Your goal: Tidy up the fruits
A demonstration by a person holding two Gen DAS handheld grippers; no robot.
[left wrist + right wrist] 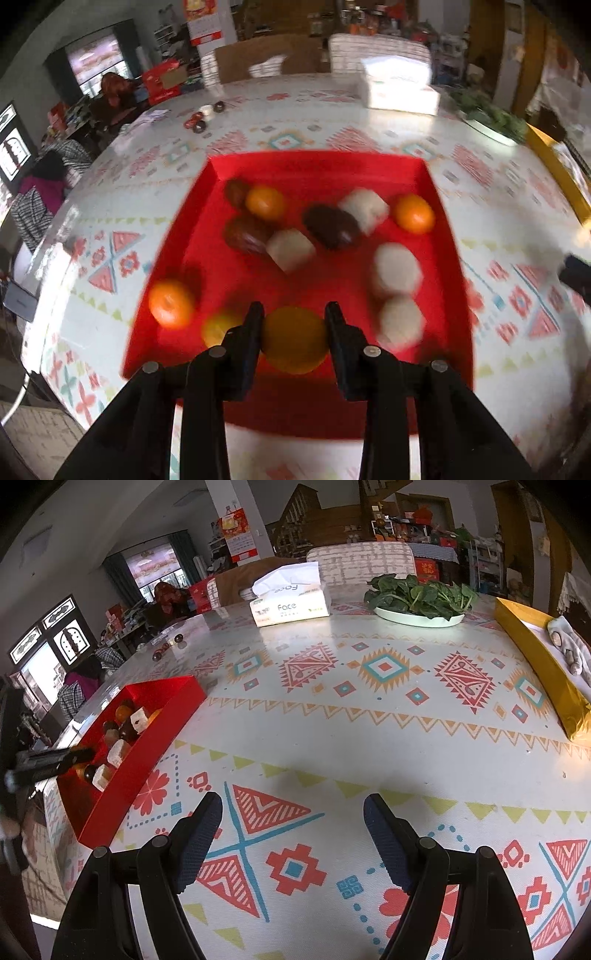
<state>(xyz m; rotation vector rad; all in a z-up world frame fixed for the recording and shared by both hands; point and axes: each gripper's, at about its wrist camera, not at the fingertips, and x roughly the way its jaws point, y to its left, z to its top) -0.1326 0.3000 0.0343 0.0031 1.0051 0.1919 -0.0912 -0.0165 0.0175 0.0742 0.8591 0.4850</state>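
Sorting status: early, by appearance. Left tongs (294,314) clamp a yellow-orange fruit (294,339) above the near end of the red tray (162,716); oranges, dark fruits and pale pieces lie mixed in it. Right tongs (293,808) gape, holding nothing, right of tray. Patterned worktop (369,738): tissue box (290,607), greens plate (417,617) beyond tray. Cluttered room.

My right gripper's pads (197,843) look rough, finely dimpled rubber. The red tray (166,716) seems glossy plastic; the tablecloth (369,738) is smooth and faintly shiny.
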